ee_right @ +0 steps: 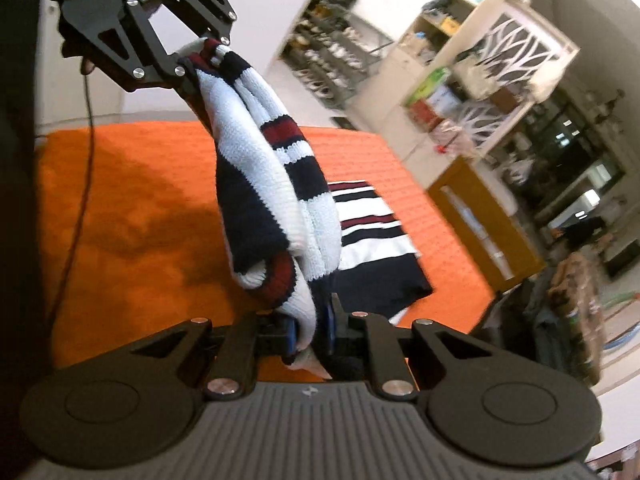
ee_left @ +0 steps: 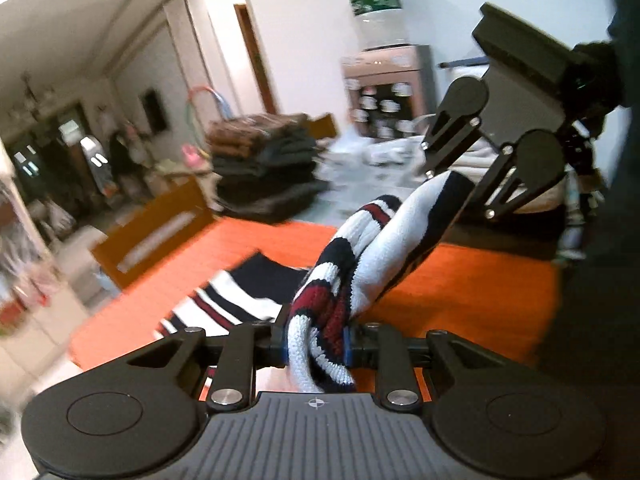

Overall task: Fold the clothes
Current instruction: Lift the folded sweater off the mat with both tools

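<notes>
A knitted sweater (ee_left: pixel 372 256) striped white, navy and dark red hangs bunched between the two grippers above an orange cloth (ee_left: pixel 480 280). My left gripper (ee_left: pixel 316 346) is shut on one end of it. In the same view the right gripper (ee_left: pixel 452 184) holds the other end, up and to the right. In the right wrist view my right gripper (ee_right: pixel 312 338) is shut on the sweater (ee_right: pixel 260 184), and the left gripper (ee_right: pixel 200 54) clamps its far end at the top left. The sweater's lower part (ee_right: pixel 372 240) lies flat on the orange cloth (ee_right: pixel 132 208).
A wooden frame (ee_left: pixel 156 228) stands beyond the cloth's left edge. A stack of folded dark clothes (ee_left: pixel 264 160) and a water dispenser (ee_left: pixel 384 80) sit at the back. Shelves (ee_right: pixel 480 60) full of items line the wall. A thin cable (ee_right: pixel 80 184) runs down across the cloth.
</notes>
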A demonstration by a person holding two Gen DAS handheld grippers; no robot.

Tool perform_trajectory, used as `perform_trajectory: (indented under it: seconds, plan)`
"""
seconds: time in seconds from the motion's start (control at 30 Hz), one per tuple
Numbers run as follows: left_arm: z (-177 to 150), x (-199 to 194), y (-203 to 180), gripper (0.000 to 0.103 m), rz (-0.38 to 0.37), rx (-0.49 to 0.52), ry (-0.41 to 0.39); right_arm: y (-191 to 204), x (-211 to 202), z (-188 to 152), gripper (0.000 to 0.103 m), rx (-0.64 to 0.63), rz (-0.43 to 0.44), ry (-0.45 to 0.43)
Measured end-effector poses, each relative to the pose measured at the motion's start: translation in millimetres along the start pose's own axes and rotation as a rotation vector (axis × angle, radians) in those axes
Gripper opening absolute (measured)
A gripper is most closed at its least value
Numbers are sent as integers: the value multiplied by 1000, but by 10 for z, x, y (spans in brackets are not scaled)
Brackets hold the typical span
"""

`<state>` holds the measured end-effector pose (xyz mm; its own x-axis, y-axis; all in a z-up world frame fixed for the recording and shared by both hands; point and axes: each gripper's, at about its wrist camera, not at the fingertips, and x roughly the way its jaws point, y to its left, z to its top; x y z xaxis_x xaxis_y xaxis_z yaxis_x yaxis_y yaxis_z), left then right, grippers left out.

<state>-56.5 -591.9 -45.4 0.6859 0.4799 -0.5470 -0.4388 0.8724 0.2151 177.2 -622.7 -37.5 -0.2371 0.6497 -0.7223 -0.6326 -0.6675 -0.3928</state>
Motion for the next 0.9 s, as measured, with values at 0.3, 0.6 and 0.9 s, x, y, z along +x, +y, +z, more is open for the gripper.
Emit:
perform_trajectory:
  seconds: [0.3, 0.6, 0.9]
  plan:
    - [-107, 147, 136, 26, 17, -169, -8, 1, -62, -23, 16, 112, 66, 1]
    - [193, 545, 679, 26, 152, -229, -54, -758, 379, 159, 16, 246, -9, -50]
    - [254, 1331, 1364, 26, 217, -348, 32, -1593, 1186, 293, 15, 366, -35, -61]
